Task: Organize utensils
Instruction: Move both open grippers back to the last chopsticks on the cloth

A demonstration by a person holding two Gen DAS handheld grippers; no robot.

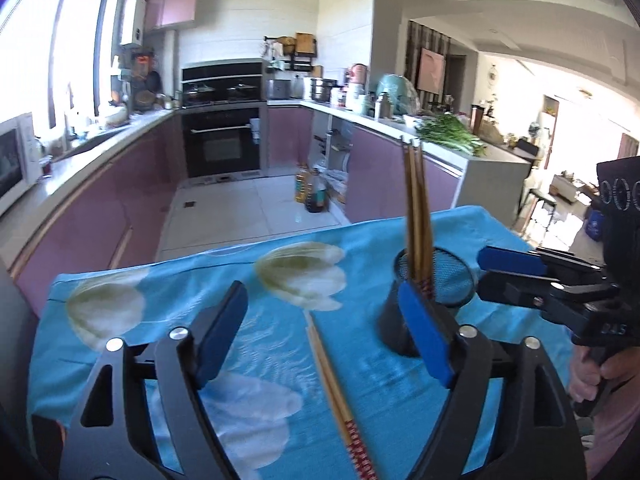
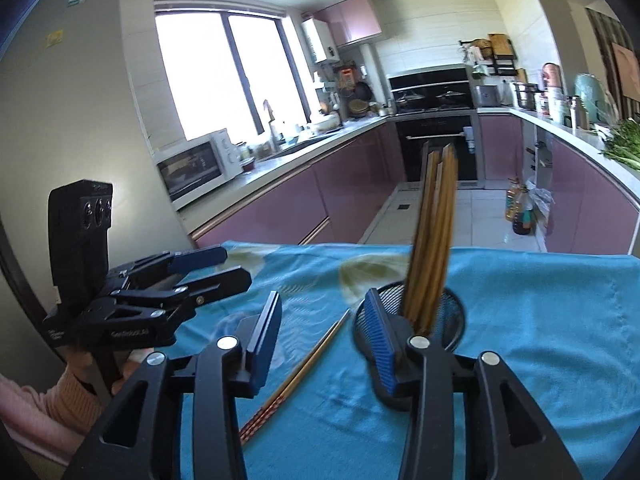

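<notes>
Left gripper (image 1: 324, 336) jaws wide apart, nothing between the pads; chopsticks on cloth (image 1: 340, 404) lie flat below the gap, not touched. Right gripper (image 2: 324, 344) jaws parted, empty too; its right pad sits just in front of the holder (image 2: 452, 320), contact unclear. Black mesh holder stands upright toward the table's right side, with a bunch of chopsticks in holder (image 2: 434, 240) standing up, leaning slightly. The loose pair lies on the cloth just left of the holder, patterned red ends toward the near edge.

Table covered with a blue cloth (image 1: 360, 248) printed with pale tulips, reaching the far edge. Hands (image 1: 588, 376) hold each grip; pink sleeve in right view.

Room: kitchen, pink cabinets (image 2: 280, 208), white counters, big window (image 2: 224, 72), microwave (image 2: 196, 168), black oven (image 1: 222, 140) and hob at the far wall, oil bottles (image 1: 310, 192) on tile floor, greens (image 1: 452, 132) on right counter.

Writing: small print on the left gripper body, not readable; sticker on fridge, unreadable.
</notes>
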